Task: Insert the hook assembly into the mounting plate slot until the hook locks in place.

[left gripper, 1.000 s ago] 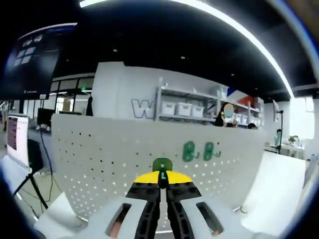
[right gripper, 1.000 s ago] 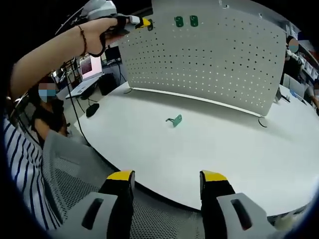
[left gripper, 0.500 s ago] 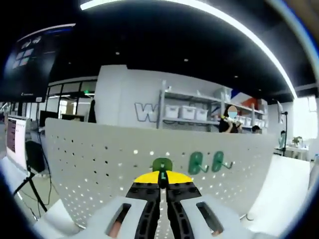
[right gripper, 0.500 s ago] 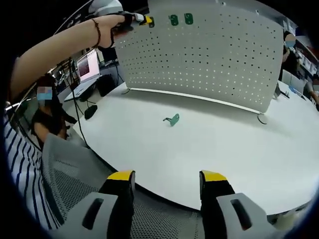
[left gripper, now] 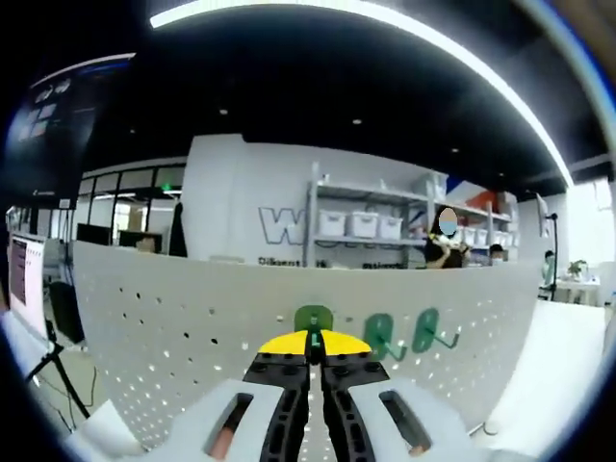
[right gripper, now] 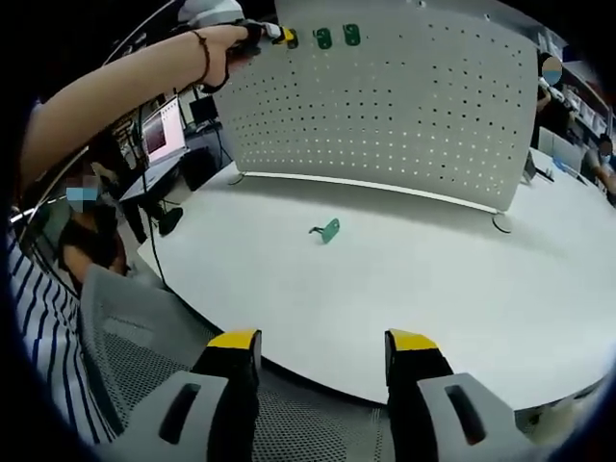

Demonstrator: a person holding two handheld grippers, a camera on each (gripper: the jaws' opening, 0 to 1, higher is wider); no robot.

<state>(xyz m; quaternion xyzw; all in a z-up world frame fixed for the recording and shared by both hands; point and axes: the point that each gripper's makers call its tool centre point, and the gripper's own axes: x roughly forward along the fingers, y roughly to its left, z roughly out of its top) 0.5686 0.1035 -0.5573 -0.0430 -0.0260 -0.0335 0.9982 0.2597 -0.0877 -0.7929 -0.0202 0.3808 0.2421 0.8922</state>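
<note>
In the left gripper view, the left gripper (left gripper: 309, 358) is seen with its yellow-tipped jaws pressed together on a green hook (left gripper: 313, 319), held up near the top edge of a white perforated mounting plate (left gripper: 183, 327). Two more green hooks (left gripper: 401, 332) are hung on the plate just to the right of the held one. Beyond the plate, shelving with white bins (left gripper: 358, 224), a dark ceiling with a curved light strip (left gripper: 385, 19) and a monitor (left gripper: 19, 274) at the left are visible.

In the right gripper view, the right gripper (right gripper: 320, 351) is shown with its jaws spread wide and nothing between them, hovering over a mesh chair back (right gripper: 135, 337) at the near edge of a round white table (right gripper: 462, 308). A loose green hook (right gripper: 327, 230) lies on the table near its middle, in front of the upright plate. A person's outstretched arm (right gripper: 115, 91) is seen carrying the left gripper at the plate's upper left corner, beside the two hung hooks.
</note>
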